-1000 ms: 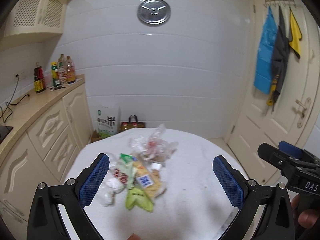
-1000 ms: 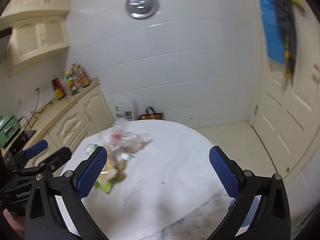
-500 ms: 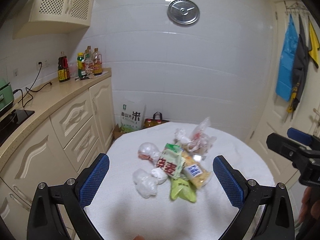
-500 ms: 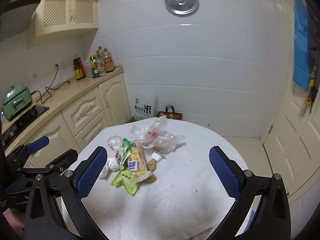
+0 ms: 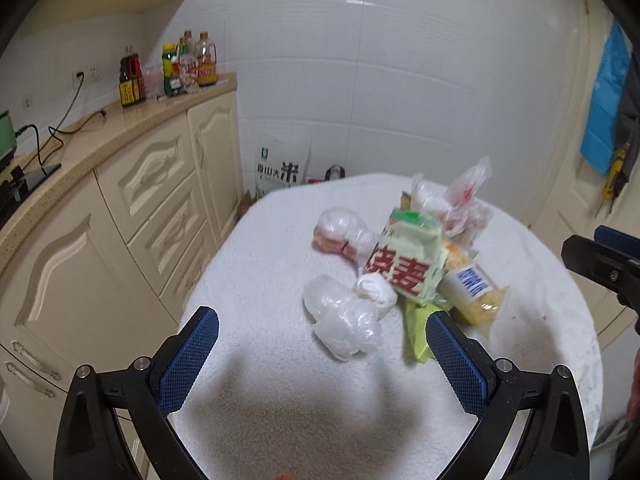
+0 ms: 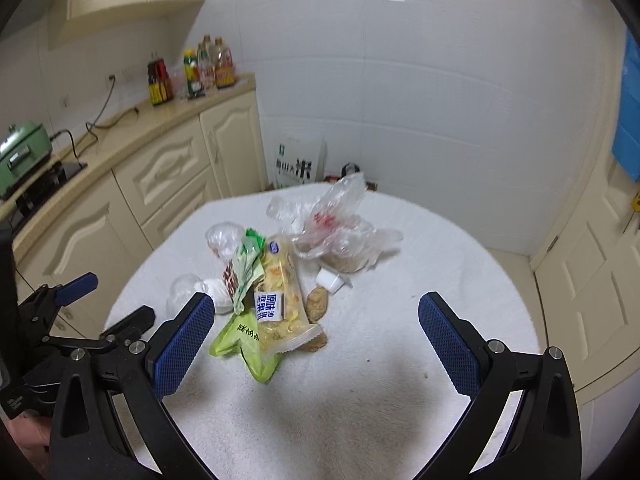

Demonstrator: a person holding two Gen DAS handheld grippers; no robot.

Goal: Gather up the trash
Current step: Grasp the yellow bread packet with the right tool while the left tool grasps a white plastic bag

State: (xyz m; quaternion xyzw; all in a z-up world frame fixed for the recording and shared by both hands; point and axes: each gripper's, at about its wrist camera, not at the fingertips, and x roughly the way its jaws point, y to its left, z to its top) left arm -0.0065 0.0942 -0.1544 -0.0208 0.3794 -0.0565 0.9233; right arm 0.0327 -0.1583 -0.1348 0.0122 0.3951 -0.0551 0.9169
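Observation:
A pile of trash lies on a round table with a white cloth [image 5: 280, 360]. It holds a crumpled clear plastic wad [image 5: 344, 322], a white paper ball [image 5: 374, 290], a green and red packet [image 5: 408, 258], a yellow snack pack [image 5: 472, 292], a lime green wrapper [image 6: 244, 346] and a clear bag with food scraps [image 6: 340, 232]. My left gripper [image 5: 320, 360] is open and empty, just short of the plastic wad. My right gripper [image 6: 316, 344] is open and empty, near the lime wrapper and the snack pack [image 6: 280, 292]. The left gripper also shows in the right wrist view [image 6: 72, 320].
Cream kitchen cabinets [image 5: 132, 208] with a counter run along the left, bottles [image 5: 188, 64] at the far end. A rice sack [image 5: 280, 168] and a bag stand on the floor behind the table. A door [image 6: 600, 264] is at the right.
Both grippers have moved forward and down toward the trash pile, which looks larger and closer. Both stay open.

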